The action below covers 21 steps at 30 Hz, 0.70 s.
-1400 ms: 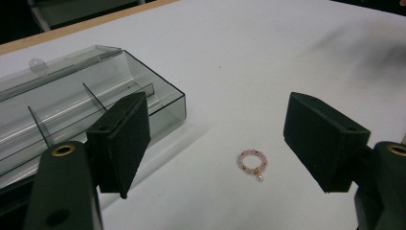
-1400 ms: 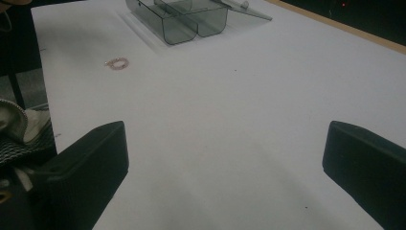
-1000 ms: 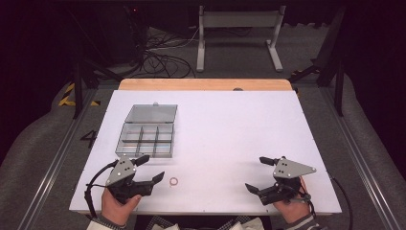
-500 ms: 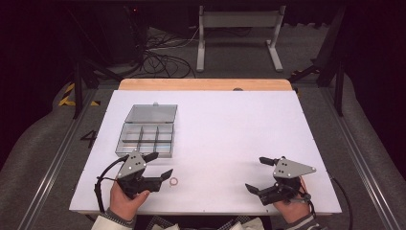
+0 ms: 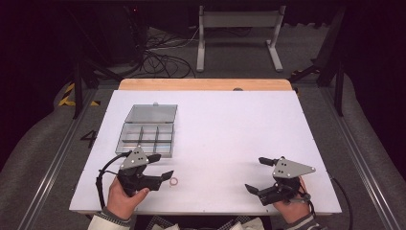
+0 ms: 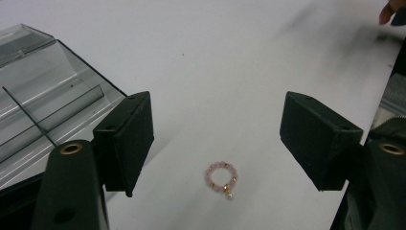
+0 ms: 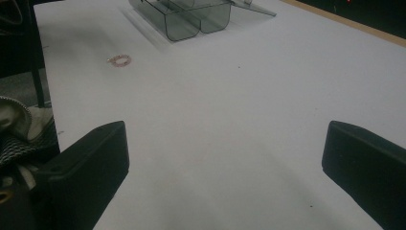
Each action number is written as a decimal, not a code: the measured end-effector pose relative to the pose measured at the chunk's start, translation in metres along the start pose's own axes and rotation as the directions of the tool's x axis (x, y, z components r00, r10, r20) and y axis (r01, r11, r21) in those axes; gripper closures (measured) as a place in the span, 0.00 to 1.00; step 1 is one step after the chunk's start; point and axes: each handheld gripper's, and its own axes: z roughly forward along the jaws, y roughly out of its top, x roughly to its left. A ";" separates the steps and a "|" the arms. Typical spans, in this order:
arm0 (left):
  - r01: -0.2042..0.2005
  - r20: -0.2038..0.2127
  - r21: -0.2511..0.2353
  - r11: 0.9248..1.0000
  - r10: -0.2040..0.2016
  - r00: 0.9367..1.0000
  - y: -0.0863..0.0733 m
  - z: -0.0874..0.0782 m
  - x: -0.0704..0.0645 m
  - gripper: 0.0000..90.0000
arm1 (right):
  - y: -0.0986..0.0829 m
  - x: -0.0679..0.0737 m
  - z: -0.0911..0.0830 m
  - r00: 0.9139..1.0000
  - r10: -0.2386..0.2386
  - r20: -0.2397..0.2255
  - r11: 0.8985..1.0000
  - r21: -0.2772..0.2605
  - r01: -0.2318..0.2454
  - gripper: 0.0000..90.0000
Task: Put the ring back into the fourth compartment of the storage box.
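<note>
Now that the left gripper (image 5: 162,166) has swung in toward the ring (image 5: 174,182), jaws apart and bracketing it on the table (image 5: 230,124) just nearside of the box (image 5: 148,129), a pick-up looks imminent, while the right gripper (image 5: 258,175) idles open, well apart.

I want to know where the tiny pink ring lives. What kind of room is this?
Probably a lab or studio for recording hand tasks, not a home. A white table stands among dark curtains, cables lie on the floor behind it, and a person holds a left gripper and right gripper over it.
</note>
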 end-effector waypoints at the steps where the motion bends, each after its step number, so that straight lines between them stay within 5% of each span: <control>1: -0.014 -0.005 0.017 1.000 0.014 1.000 0.001 0.000 0.000 0.32 | 0.000 0.000 0.000 1.000 0.000 -0.001 1.000 0.000 0.000 0.03; 17: 0.040 0.043 0.156 0.987 -0.048 0.998 0.004 0.008 0.003 0.38 | 0.000 0.000 0.002 1.000 -0.005 -0.008 1.000 0.008 0.005 0.03; 21: 0.004 0.025 0.189 0.982 -0.009 1.000 0.004 0.011 0.004 0.40 | 0.000 0.001 0.002 1.000 -0.006 -0.007 1.000 0.010 0.006 0.03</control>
